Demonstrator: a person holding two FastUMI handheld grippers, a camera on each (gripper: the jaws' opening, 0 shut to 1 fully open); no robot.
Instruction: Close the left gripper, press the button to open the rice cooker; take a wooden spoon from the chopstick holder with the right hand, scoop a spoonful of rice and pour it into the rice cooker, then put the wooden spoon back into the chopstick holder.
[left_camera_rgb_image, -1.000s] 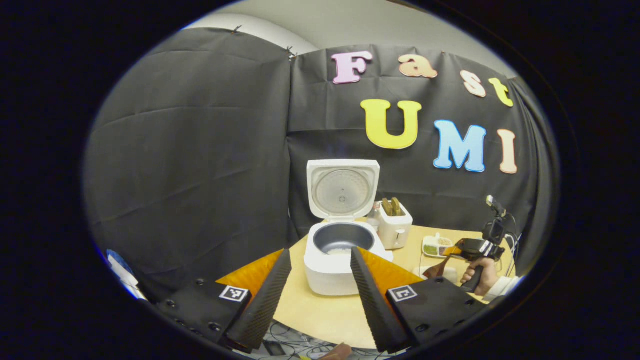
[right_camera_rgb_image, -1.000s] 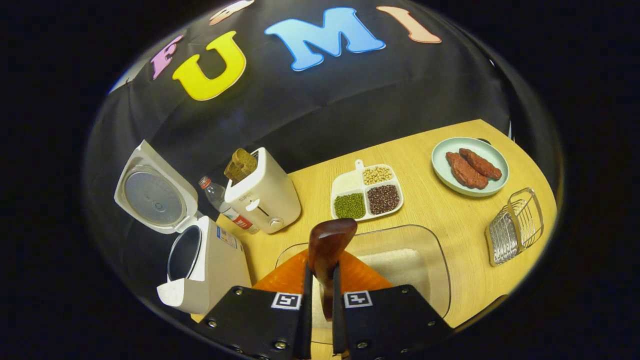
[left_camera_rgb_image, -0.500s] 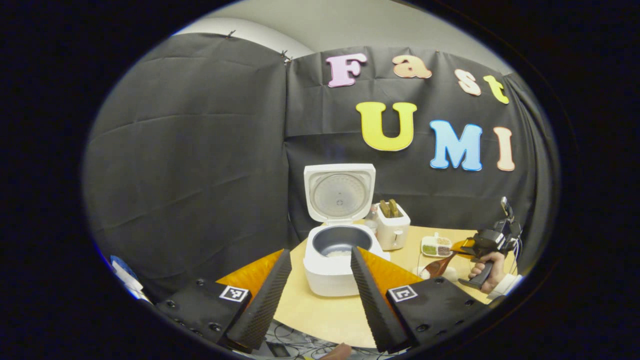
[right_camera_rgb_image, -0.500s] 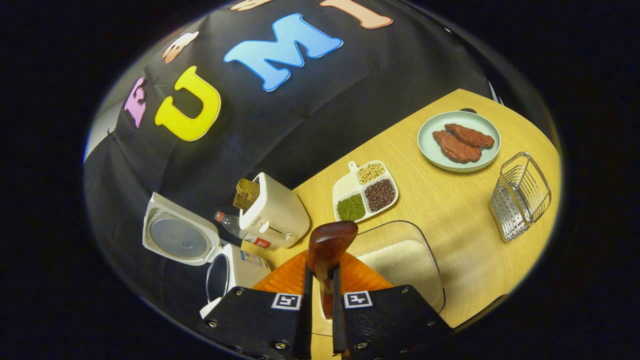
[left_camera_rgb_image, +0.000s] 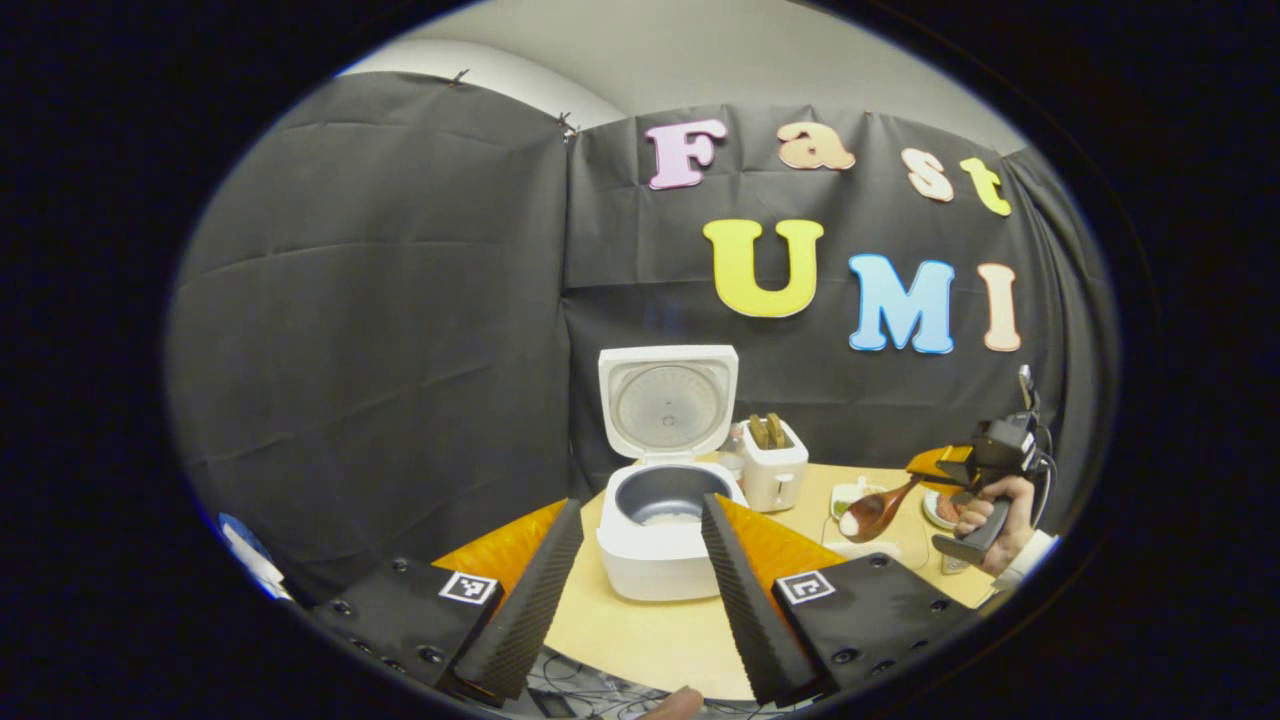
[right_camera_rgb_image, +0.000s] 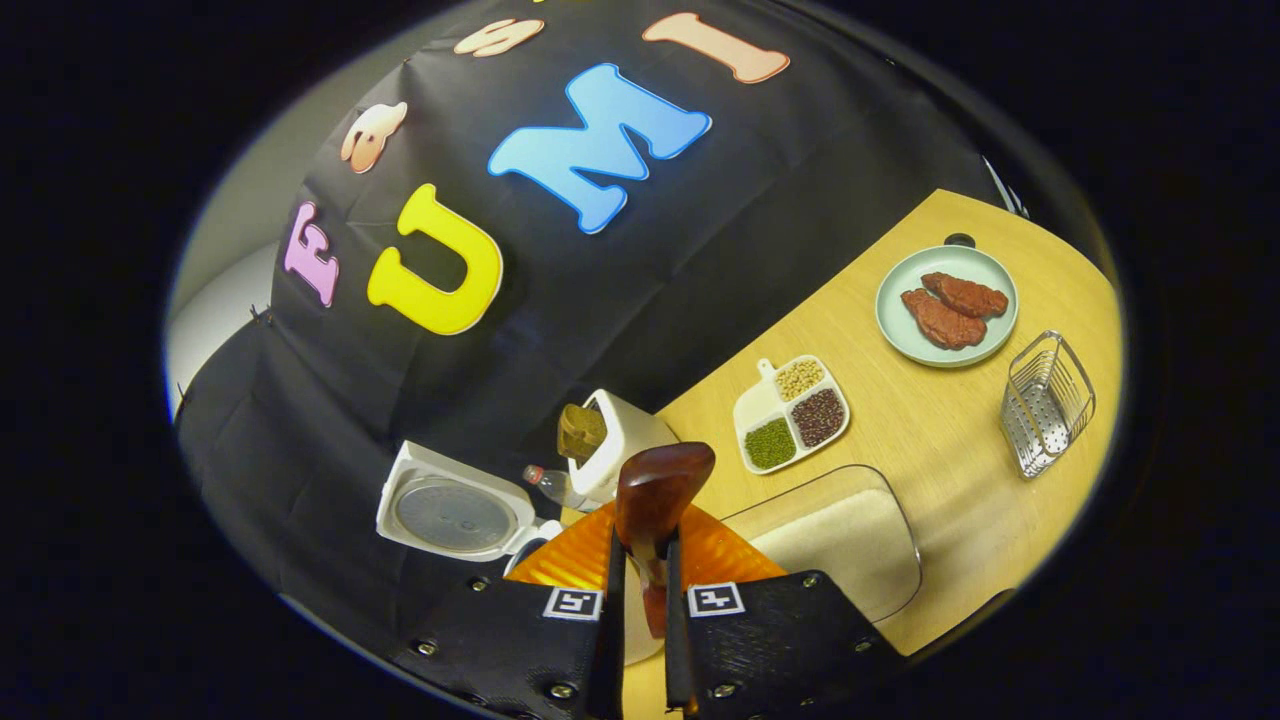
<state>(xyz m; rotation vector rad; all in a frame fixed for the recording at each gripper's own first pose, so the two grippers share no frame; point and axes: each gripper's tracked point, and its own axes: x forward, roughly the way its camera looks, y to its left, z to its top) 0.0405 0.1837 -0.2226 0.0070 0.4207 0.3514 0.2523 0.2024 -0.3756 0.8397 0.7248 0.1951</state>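
Spoon held up over the table, rice cooker open and waiting.

From the left gripper view, the left gripper (left_camera_rgb_image: 640, 560) hangs with its 2 fingers spread wide and nothing between them; the rice cooker (left_camera_rgb_image: 660, 540) stands just beyond them on the table (left_camera_rgb_image: 640, 640), lid up, a little rice in its pot. Off to the right a hand (left_camera_rgb_image: 985, 515) carries the right gripper (left_camera_rgb_image: 935, 465), and the wooden spoon (left_camera_rgb_image: 875, 512) slants down from it with white rice in its bowl, well apart from the cooker. From the right gripper view, the right gripper's 2 fingers are clamped on the spoon's handle, its bowl sticking up ahead of them. The clear rice tray (right_camera_rgb_image: 850, 535) lies just below, and the chopstick holder (right_camera_rgb_image: 1045, 405) sits far right, beside a plate (right_camera_rgb_image: 900, 330) with 2 pieces of meat.
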